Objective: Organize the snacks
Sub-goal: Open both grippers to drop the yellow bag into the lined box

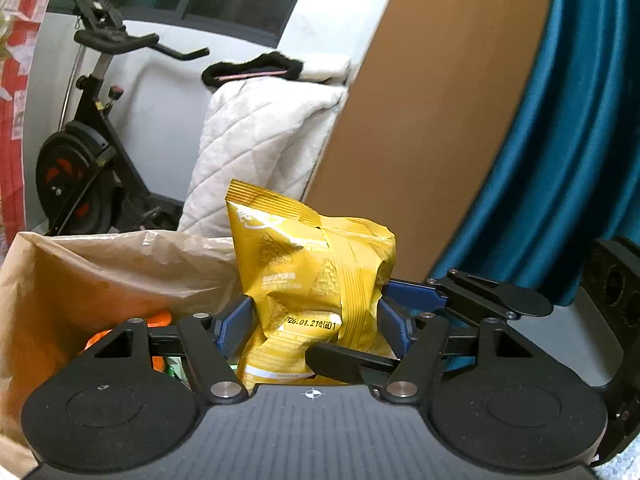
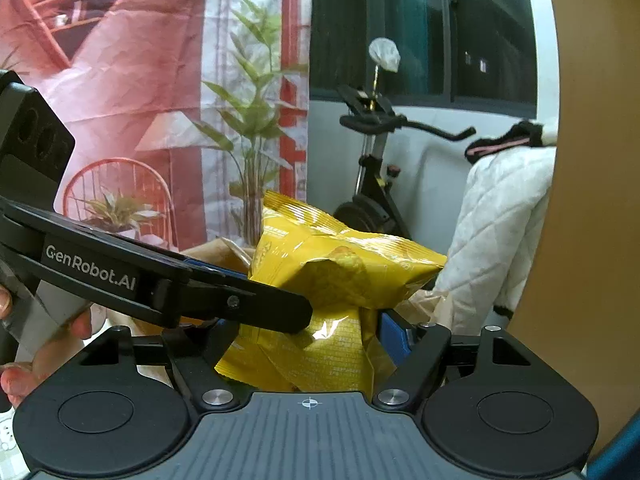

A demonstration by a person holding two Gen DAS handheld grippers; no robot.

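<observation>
The snack bag (image 1: pixel 316 280) sits between the left gripper (image 1: pixel 316 320) fingers, the right gripper (image 2: pixel 312 332) crossing from its right; the paper bag (image 1: pixel 100 280) lies below-left, the exercise bike (image 1: pixel 88 152) behind.

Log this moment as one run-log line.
left gripper: shut on yellow bag | right gripper: shut on yellow bag | paper bag: behind, open

Our left gripper (image 1: pixel 316 326) and right gripper (image 2: pixel 310 334) share matte black linkages, silver screws, blue ribbed pads, round discs and ridged grey bases with crosshair marks; one arm reads "GenRobot.AI".
</observation>
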